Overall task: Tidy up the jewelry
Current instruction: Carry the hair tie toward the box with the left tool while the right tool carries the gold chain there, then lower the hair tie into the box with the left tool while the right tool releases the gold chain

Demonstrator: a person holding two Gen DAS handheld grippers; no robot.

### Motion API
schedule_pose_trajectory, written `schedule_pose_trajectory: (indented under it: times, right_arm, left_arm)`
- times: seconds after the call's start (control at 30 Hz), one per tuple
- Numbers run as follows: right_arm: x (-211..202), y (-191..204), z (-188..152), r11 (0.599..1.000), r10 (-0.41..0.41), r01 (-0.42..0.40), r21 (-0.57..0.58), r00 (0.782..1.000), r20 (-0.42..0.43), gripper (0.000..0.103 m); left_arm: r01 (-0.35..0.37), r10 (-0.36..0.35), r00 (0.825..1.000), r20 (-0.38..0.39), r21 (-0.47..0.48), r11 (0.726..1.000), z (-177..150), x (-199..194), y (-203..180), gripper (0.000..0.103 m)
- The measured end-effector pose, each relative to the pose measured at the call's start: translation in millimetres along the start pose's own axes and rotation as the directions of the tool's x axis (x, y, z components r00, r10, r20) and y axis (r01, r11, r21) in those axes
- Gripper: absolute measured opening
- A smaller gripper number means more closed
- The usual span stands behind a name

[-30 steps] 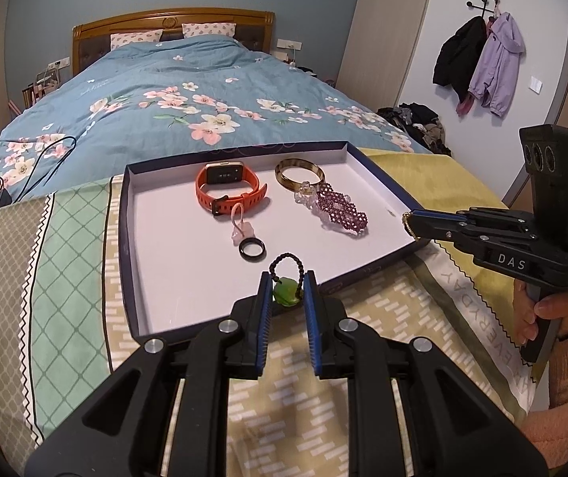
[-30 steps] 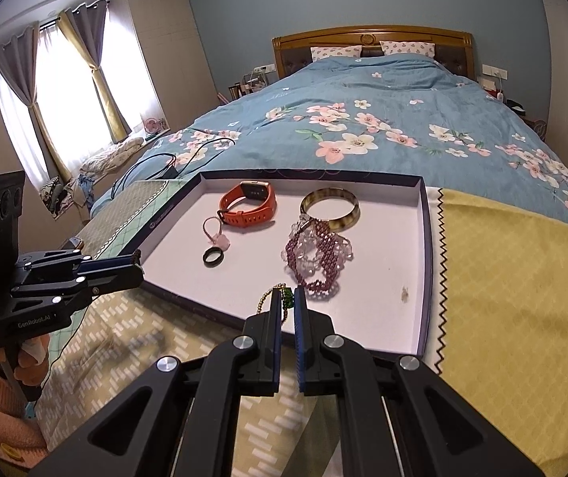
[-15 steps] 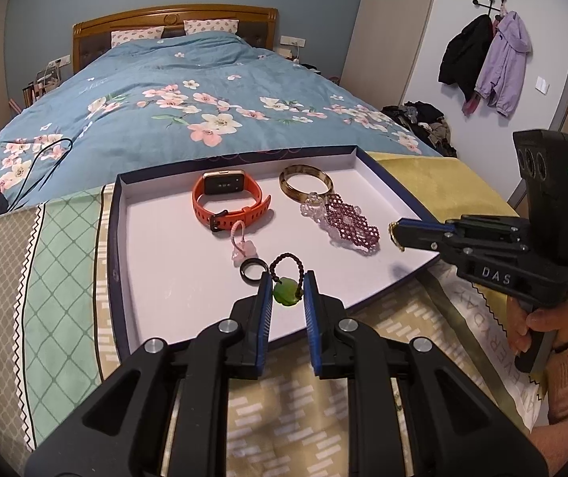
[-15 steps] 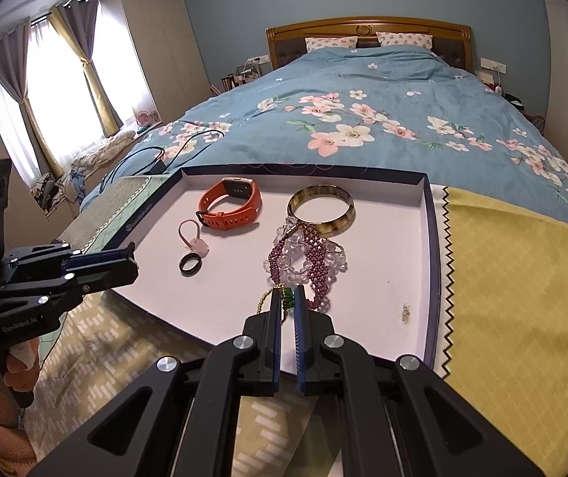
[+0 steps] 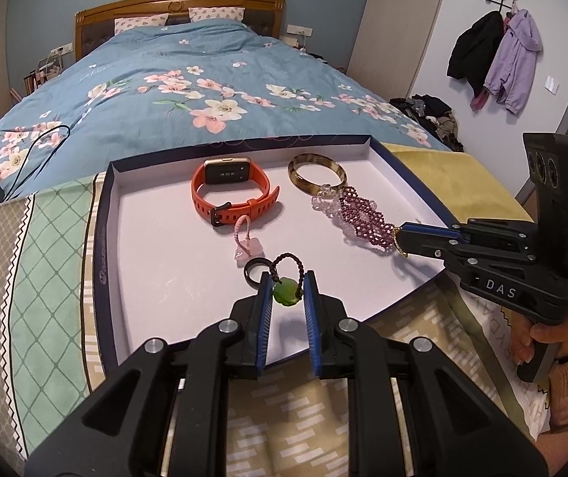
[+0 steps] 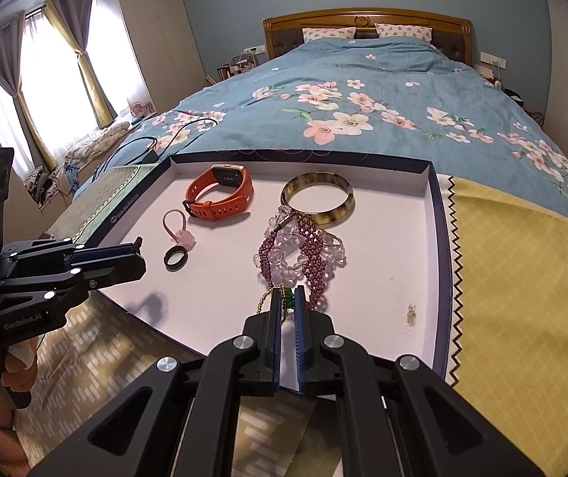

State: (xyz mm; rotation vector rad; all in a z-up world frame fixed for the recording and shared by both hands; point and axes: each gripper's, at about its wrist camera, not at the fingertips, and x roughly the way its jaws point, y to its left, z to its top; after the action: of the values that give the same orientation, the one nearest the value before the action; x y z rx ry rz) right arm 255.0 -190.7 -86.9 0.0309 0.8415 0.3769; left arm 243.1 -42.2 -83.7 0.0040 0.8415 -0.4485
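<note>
Both wrist views look down along their tongs, sharing the tray (image 5: 103,238) nearby.

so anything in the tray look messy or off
The purple bead bracelet lies tangled with a clear bead strand and overlaps the bangle. A small brownish mark spots the tray floor near its right wall.
</note>
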Motion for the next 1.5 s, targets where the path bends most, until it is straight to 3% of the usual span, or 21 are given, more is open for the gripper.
schedule_pose_trajectory:
  times: [1.23,1.5]
  right_arm:
    - [8.1,3.3,0.9,1.0,-0.014,0.014,-0.024,1.0,-0.018,0.007]
    - [3.7,-12.5,17.7,0.999,-0.033,0.033,0.012,0.999,0.012,0.007]
  left_arm:
    - [-0.022,0.022,0.999,-0.046,-0.015,1.0,-2.5,25.1,6.5,0.016]
    - [-0.02,0.019,0.999,-0.039,-0.014,1.0,-3.2,24.1,6.6,0.016]
